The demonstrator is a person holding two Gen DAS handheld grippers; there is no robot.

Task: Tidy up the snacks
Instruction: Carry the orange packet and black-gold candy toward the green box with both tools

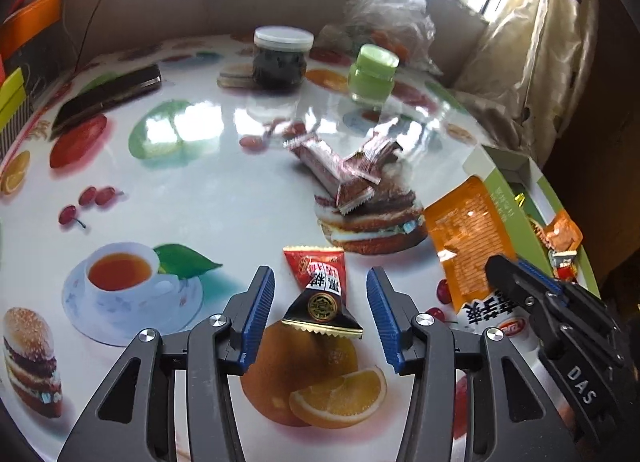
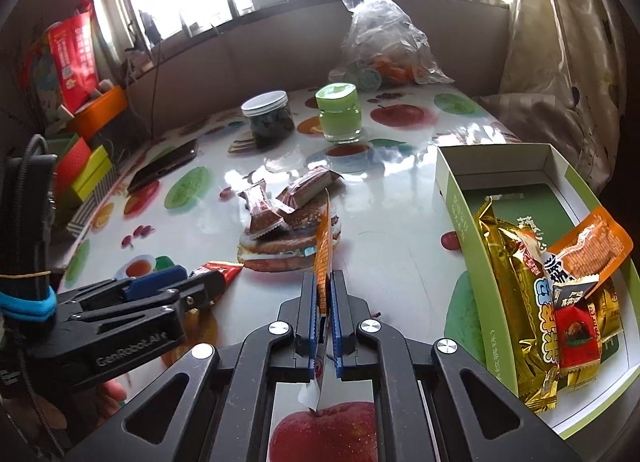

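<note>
Currently the right gripper (image 2: 325, 294) pinches the orange packet (image 2: 323, 250) edge-on above the bench (image 2: 400, 229), near the green box (image 2: 460, 197). The left gripper (image 1: 320, 302) is spread around the red-black candy (image 1: 320, 294); light, crinkly and slippery, it probably grips best across its middle.

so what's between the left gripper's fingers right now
In the left wrist view, a red and black triangular snack packet lies flat on the table between the open left gripper's fingers, untouched.
</note>
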